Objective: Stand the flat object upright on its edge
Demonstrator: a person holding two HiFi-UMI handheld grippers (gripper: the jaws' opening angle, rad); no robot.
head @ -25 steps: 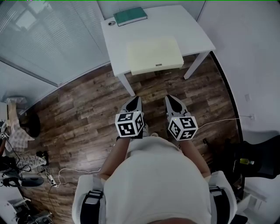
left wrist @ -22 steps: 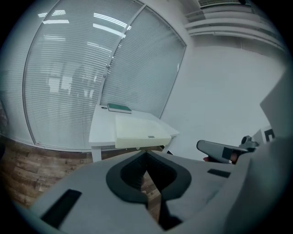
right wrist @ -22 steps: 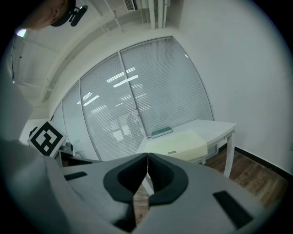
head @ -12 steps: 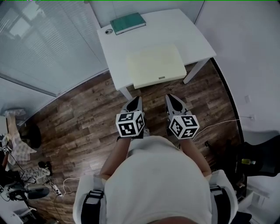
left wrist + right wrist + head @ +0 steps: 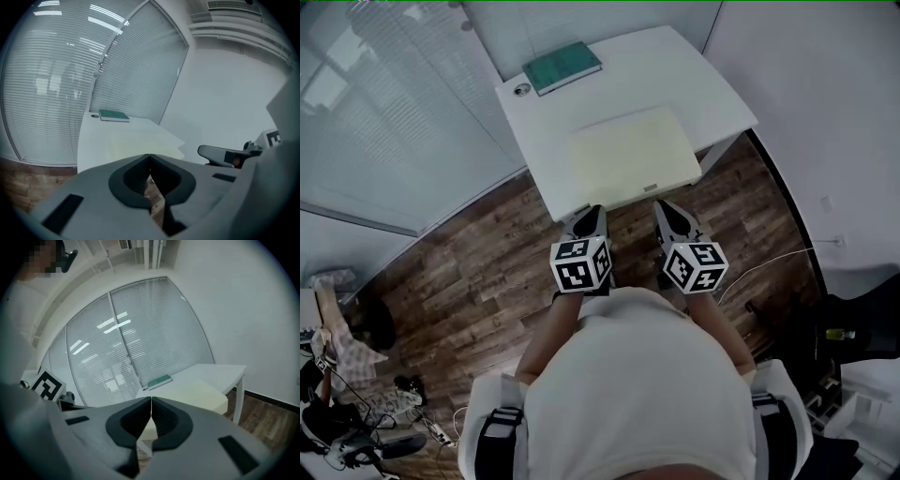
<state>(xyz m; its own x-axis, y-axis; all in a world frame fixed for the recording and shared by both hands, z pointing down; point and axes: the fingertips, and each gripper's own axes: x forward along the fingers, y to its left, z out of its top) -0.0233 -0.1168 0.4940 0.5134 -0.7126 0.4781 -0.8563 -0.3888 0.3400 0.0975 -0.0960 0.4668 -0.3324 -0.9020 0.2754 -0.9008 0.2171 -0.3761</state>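
step: approach table (image 5: 712,89) | L gripper (image 5: 591,213), R gripper (image 5: 667,209): jaws closed, empty | tgt prob. green book (image 5: 562,67) – open early, pinch edge, pivot slow

**Cream on White, Over Dark Wood**

Pale cream-yellow for the flat pad (image 5: 633,155); plain white for the table (image 5: 712,89). Teal-green for the book (image 5: 562,67). Dark brown, with streaked plank grain, across the floor (image 5: 478,272). Fine horizontal slat lines, pale grey-white, on the blinds (image 5: 384,103). Matte grey, with black lining inside the jaws and black-and-white square markers, for the left gripper (image 5: 592,212) and right gripper (image 5: 664,206). Off-white for the person's shirt (image 5: 628,384).
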